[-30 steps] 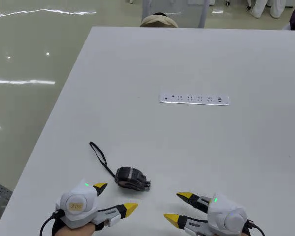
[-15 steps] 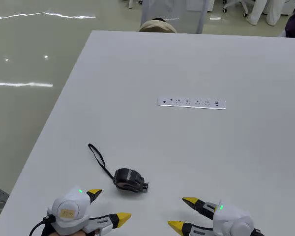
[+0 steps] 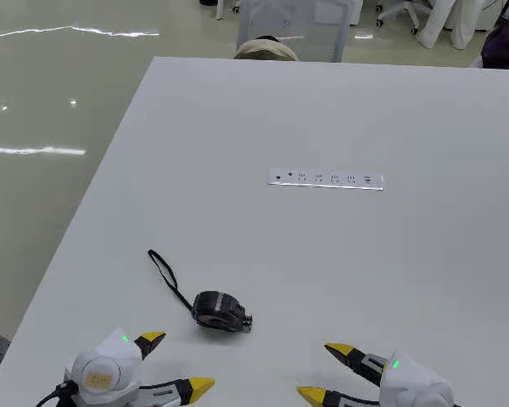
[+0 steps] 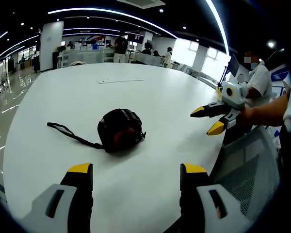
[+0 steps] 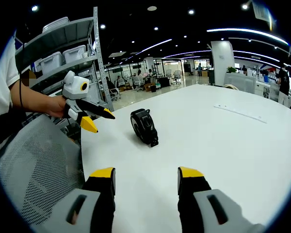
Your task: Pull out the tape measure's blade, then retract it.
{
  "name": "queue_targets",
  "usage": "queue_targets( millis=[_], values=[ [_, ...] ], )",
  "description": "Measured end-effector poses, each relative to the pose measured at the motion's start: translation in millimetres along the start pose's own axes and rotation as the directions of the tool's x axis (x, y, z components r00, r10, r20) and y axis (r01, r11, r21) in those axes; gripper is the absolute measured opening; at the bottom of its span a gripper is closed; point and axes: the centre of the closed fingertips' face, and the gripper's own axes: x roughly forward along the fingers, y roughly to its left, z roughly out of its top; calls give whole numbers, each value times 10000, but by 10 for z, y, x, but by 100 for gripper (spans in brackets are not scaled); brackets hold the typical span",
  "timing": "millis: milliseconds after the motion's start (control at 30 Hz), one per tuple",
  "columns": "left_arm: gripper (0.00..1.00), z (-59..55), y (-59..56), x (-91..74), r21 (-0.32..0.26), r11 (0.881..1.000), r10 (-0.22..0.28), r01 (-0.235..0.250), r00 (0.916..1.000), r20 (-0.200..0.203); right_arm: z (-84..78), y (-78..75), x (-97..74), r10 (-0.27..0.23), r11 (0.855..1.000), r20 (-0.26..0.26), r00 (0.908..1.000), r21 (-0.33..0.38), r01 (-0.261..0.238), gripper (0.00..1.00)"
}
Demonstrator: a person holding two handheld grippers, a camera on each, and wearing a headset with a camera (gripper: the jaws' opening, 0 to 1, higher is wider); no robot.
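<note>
Tape measure [image 3: 220,310], a compact black case, sits on the white tabletop [image 3: 339,110] near its front edge. The blade's hook sits tight against the case, and a black wrist strap [image 3: 168,275] trails off to the left. Left gripper [image 3: 176,363] and right gripper [image 3: 324,371] hover just short of it, fingers spread wide, holding nothing.

The left gripper [image 4: 136,171] holds its yellow-tipped fingers [image 4: 80,169] spread wide over the white tabletop [image 4: 155,94], with the black tape measure [image 4: 120,130] lying just ahead, its strap [image 4: 70,135] trailing left, while the right gripper [image 4: 214,116] reaches in from the right, also parted.
</note>
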Motion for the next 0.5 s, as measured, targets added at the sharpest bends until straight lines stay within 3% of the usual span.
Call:
queue_targets(
  millis=[500],
  values=[
    [72,-96,43,-198,-8,10000,64,-64,10000,-66,66,11,-177,-429,9990,287,9987,161,424,54]
  ],
)
